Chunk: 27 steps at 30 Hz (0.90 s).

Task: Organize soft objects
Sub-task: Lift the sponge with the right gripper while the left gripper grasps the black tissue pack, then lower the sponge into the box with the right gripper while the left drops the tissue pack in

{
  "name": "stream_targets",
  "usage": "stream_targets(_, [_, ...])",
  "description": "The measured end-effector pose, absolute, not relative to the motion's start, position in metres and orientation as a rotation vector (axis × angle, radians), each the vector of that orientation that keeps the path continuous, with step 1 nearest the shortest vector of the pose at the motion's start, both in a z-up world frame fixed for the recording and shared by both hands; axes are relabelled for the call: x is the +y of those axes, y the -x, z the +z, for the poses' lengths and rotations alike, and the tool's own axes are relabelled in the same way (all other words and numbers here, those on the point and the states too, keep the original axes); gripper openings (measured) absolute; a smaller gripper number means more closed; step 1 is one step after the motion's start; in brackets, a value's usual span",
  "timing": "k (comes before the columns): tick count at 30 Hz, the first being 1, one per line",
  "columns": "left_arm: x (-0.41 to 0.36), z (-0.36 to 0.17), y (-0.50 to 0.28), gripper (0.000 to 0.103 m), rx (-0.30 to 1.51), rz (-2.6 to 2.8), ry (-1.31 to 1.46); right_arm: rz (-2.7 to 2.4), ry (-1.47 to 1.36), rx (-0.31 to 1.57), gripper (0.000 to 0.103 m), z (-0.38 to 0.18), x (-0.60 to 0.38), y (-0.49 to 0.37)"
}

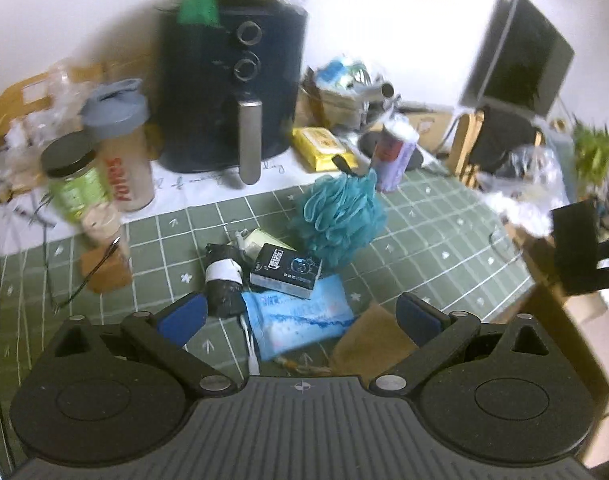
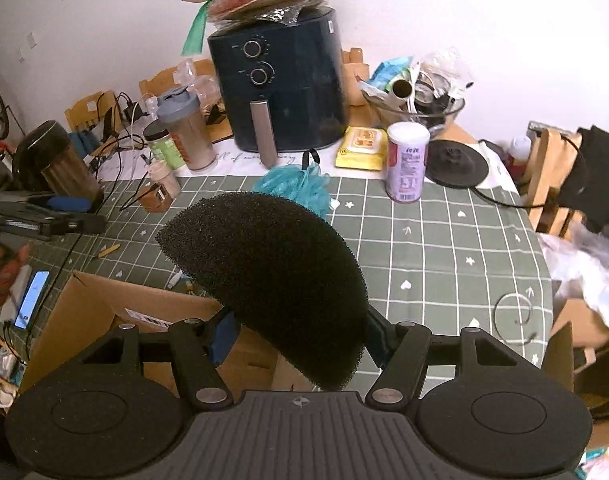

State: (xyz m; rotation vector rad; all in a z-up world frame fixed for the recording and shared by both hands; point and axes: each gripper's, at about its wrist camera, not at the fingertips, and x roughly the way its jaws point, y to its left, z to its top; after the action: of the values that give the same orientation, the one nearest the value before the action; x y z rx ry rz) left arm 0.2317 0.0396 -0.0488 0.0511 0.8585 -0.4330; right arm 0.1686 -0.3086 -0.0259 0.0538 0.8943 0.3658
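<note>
the right hand-held gripper [image 2: 300, 332] is clamped on a black foam sponge [image 2: 268, 280], a half-round slab that stands up between its blue pads and blocks the middle of that view. it hangs above the near part of the worktop [image 2: 444, 248], over the seam between an open cardboard box [image 2: 104, 308] on the near left and the green grid cloth.

the left hand-held gripper [image 1: 300, 316] is open and holds nothing, its blue fingertips [image 1: 184, 316] spread wide above a small heap: a light blue wipes pack [image 1: 300, 324], a black printed box [image 1: 286, 270] lying on the pack's far edge, and a black roll with a white band [image 1: 222, 280] touching the box's left side. just beyond the heap sits a teal bath pouf [image 1: 340, 220], near the far edge of the green cloth.

the back of the worktop is crowded. a dark blue air fryer [image 2: 280, 84] stands at the centre back, with a shaker bottle [image 2: 188, 132] and a green-labelled jar [image 2: 164, 146] to its left, a yellow wipes pack [image 2: 362, 148] and a purple-labelled can [image 2: 406, 162] to its right, and a glass bowl of clutter [image 2: 418, 96] behind the can.

the widest bare stretch is the right side of the green cloth, running to the right edge, where only a thin wire ring [image 2: 514, 318] lies. a phone [image 2: 32, 300] rests at the left edge beside the box.
</note>
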Motion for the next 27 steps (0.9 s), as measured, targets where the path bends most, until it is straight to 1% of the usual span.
stream_targets(9, [0.016,-0.097,-0.283,0.103,0.899,-0.509,-0.188,0.339,-0.096,0.905,0.067,-0.029,-0.311,-0.157])
stream_targets(17, [0.000,-0.139,-0.318,0.103,0.935,-0.536,-0.254,0.309,-0.136,0.905,0.067,-0.029,-0.313,-0.143])
stream_targets(18, [0.000,-0.144,-0.322,0.101,0.945,-0.535,-0.259,0.304,-0.141,0.906,0.067,-0.030,-0.312,-0.141])
stream_targets(19, [-0.001,-0.148,-0.326,0.097,0.953,-0.534,-0.262,0.301,-0.144,0.907,0.067,-0.030,-0.313,-0.139])
stream_targets(20, [-0.003,-0.152,-0.329,0.087,0.966,-0.536,-0.267,0.298,-0.146,0.907,0.067,-0.030,-0.312,-0.137])
stream_targets(21, [-0.004,-0.156,-0.332,0.084,0.982,-0.536,-0.272,0.294,-0.149,0.906,0.067,-0.030,-0.312,-0.135])
stream_targets(22, [-0.004,-0.160,-0.333,0.084,0.990,-0.537,-0.276,0.290,-0.151,0.906,0.067,-0.030,-0.312,-0.133])
stream_targets(23, [-0.005,-0.163,-0.334,0.080,0.995,-0.539,-0.280,0.287,-0.156,0.906,0.067,-0.030,-0.312,-0.131])
stream_targets(24, [-0.006,-0.166,-0.335,0.072,1.006,-0.541,-0.285,0.284,-0.159,0.907,0.067,-0.031,-0.312,-0.130])
stream_targets(27, [-0.006,-0.167,-0.335,0.070,1.006,-0.547,-0.279,0.275,-0.160,0.907,0.067,-0.031,-0.311,-0.126])
